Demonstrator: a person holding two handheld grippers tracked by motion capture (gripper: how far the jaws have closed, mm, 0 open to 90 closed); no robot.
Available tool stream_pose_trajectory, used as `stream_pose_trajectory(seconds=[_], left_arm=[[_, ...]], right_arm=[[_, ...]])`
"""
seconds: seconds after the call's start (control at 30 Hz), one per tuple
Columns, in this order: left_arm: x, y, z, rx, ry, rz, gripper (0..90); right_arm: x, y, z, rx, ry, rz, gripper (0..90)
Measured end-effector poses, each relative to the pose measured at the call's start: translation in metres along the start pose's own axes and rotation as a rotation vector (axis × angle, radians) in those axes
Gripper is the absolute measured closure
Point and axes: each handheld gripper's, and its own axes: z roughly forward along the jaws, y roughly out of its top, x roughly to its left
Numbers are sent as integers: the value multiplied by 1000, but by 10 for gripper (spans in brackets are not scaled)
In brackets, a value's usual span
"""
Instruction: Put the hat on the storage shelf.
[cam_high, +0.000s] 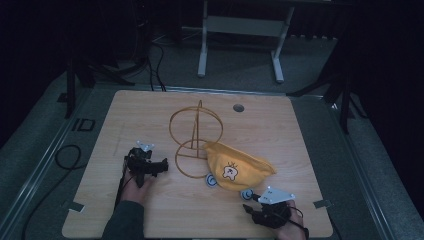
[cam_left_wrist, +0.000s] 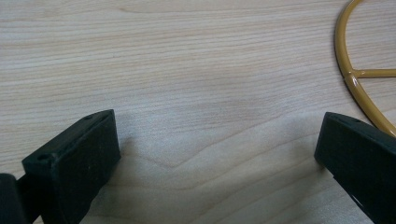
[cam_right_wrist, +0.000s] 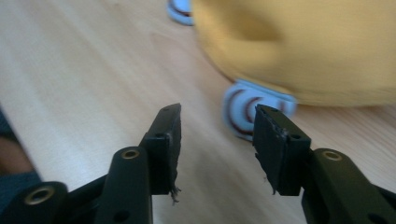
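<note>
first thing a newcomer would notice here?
The yellow hat with a cartoon print, lying right of centre on the wooden table, one edge against the gold wire stand at mid-table. Next, the right gripper near the hat's front edge, jaws open beside a small blue-and-white disc.

You had the light wooden tabletop (cam_high: 150, 115) beneath everything, its grain running across it, with a small round grommet hole (cam_high: 238, 107) near its far edge. Metal clips (cam_high: 75, 206) sat at the near left corner and at the near right edge (cam_high: 322, 203). Beyond the table, a white-legged frame (cam_high: 240, 30) stood on the grey floor (cam_high: 235, 70), and black cables (cam_high: 155, 65) trailed across that floor. Another black cable looped (cam_high: 65, 155) just off the table's left side. The surroundings were dark.
</note>
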Motion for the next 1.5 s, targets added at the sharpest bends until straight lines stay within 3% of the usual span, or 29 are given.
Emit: stream_pose_trajectory(seconds=[0.17,0.3,0.43,0.57,0.63,0.73,0.8,1.1,1.23,1.5], left_arm=[[0,0,0,0,0,0,0],[0,0,0,0,0,-1,0],[0,0,0,0,0,0,0],[0,0,0,0,0,0,0],[0,0,0,0,0,0,0],[0,0,0,0,0,0,0],[0,0,0,0,0,0,0],[0,0,0,0,0,0,0],[0,0,0,0,0,0,0],[0,0,0,0,0,0,0]], right_arm=[[-15,3,8,36,-45,82,551],[-21,7,15,48,-32,117,561],[-22,8,26,108,-30,135,604],[-22,8,28,107,-18,142,650],[-23,9,28,112,-8,142,719],[-24,8,28,109,26,138,811],[-20,8,26,97,1,92,830],[-13,17,8,20,-5,43,833],[-10,25,-2,-17,-5,-17,834],[-13,42,-12,-60,-16,-50,835]])
